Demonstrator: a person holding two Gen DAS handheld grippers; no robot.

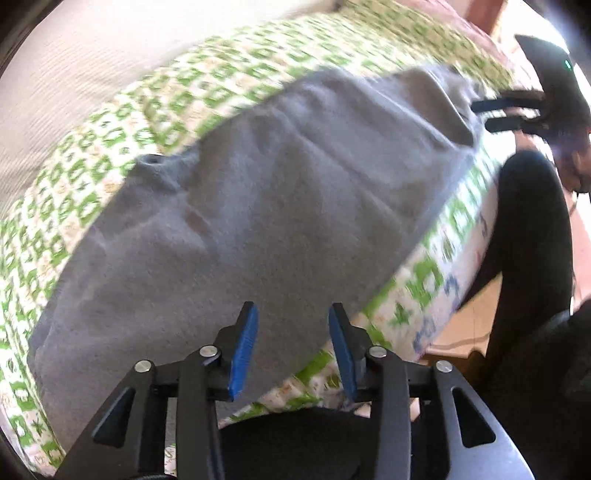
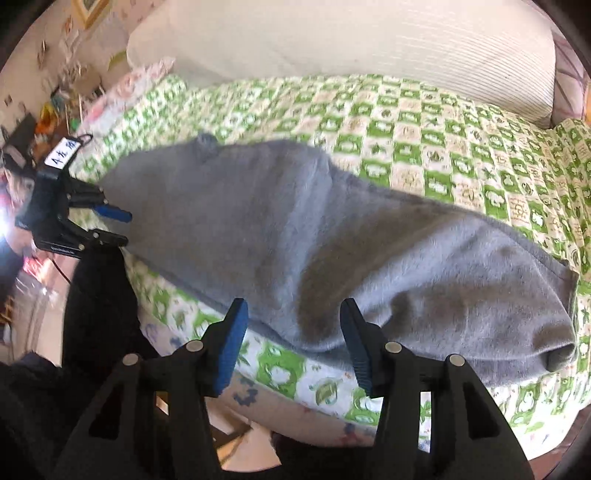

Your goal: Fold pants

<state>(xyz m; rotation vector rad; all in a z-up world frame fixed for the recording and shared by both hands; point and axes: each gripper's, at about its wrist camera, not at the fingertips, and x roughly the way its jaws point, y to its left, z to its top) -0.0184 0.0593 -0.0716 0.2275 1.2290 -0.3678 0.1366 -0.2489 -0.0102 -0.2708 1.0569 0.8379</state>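
Pants flat on bedspread — just ahead of both spread grippers — left gripper, right gripper

A bedspread checked in green and cream covers the bed. Behind the bedspread, at its far edge, lies a long cream ribbed cushion. At the bedspread's far left corner sits a pink flowered pillow. Left of the bedspread, a wall holds a framed picture above a cluttered shelf, too blurred to sort out.
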